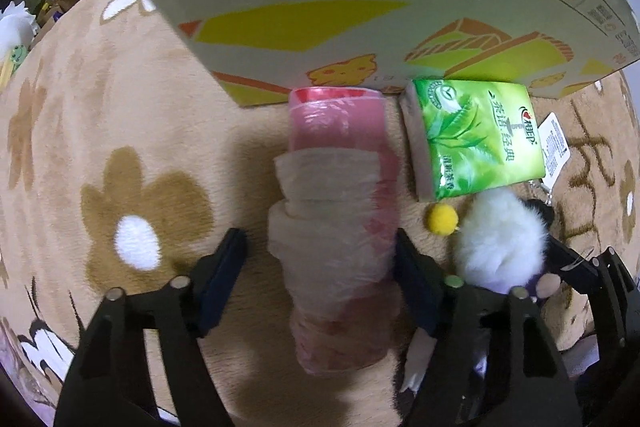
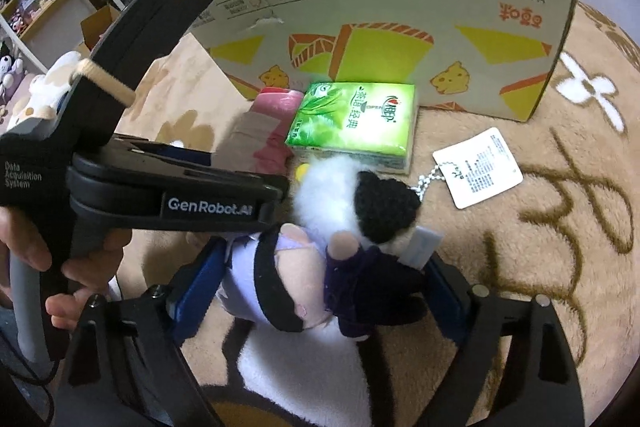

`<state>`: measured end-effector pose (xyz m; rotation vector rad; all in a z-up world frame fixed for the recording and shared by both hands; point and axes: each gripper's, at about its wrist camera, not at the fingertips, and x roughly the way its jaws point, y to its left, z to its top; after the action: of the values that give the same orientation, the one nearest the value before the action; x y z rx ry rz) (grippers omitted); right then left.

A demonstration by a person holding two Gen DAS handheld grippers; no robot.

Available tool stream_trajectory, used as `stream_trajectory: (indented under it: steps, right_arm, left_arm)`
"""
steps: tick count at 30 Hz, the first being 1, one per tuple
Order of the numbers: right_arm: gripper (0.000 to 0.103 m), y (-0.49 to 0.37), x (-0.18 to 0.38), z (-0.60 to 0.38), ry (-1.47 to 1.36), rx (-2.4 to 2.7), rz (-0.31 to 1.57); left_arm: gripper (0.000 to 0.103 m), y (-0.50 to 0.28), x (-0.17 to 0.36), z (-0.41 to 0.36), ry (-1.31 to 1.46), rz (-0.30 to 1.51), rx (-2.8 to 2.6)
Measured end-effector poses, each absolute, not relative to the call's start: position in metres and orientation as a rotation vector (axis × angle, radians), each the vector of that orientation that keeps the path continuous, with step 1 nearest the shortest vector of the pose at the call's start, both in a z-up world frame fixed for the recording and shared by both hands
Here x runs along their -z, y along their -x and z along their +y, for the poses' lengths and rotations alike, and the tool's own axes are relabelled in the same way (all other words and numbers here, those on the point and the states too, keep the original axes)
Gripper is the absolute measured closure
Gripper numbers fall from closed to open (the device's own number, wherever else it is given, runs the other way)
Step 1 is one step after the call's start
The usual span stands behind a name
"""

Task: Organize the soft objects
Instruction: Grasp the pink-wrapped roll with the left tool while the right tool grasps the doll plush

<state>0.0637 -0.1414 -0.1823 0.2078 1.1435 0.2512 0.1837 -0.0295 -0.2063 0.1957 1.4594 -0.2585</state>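
Now left gripper [image 1: 320,255] straddles bag roll [image 1: 336,227], jaws wide; right gripper [image 2: 320,275] clasps plush doll [image 2: 320,267].

You're looking at a crinkly, translucent plastic roll [image 1: 336,227] lying on the plush, short-pile carpet [image 1: 120,155], with a glossy film-wrapped tissue pack [image 1: 476,135] beside it. Your doll [image 2: 344,247] is fluffy fur and soft cloth with a matt paper tag [image 2: 478,167]; behind stands printed matt cardboard, the box [image 2: 400,39].
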Motion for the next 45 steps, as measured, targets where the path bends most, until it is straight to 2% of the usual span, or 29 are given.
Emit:
stream_trajectory:
  steps: [3,5,20,35,36,37,38,44,45]
  right_arm:
    - [0.01,-0.062,0.179,-0.145,-0.234,-0.249,1.14]
    - [0.011,-0.062,0.177,-0.147,-0.25,-0.248,1.135]
    - [0.025,-0.057,0.154,-0.185,-0.303,-0.201,1.094]
    - [0.026,-0.037,0.1,-0.225,-0.354,-0.13,0.903]
    - [0.029,-0.037,0.095,-0.228,-0.356,-0.127,0.882]
    - [0.059,-0.036,0.089,-0.23,-0.358,-0.123,0.861]
    - [0.071,-0.037,0.085,-0.232,-0.364,-0.131,0.855]
    - [0.079,-0.047,0.083,-0.244,-0.429,-0.139,0.856]
    - [0.088,-0.049,0.087,-0.242,-0.436,-0.146,0.866]
  left_arm:
    - [0.053,-0.173,0.2,-0.021,-0.187,1.449,0.251]
    - [0.059,-0.168,0.196,-0.016,-0.182,1.441,0.241]
    - [0.064,-0.133,0.159,0.011,-0.165,1.347,0.179]
    - [0.069,-0.096,0.102,-0.005,-0.123,1.142,0.221]
    - [0.07,-0.094,0.097,-0.007,-0.12,1.118,0.229]
    - [0.07,-0.093,0.093,-0.008,-0.119,1.099,0.236]
    - [0.072,-0.091,0.086,-0.01,-0.117,1.071,0.246]
    - [0.076,-0.095,0.084,-0.014,-0.115,1.059,0.26]
    - [0.076,-0.097,0.086,-0.012,-0.113,1.058,0.26]
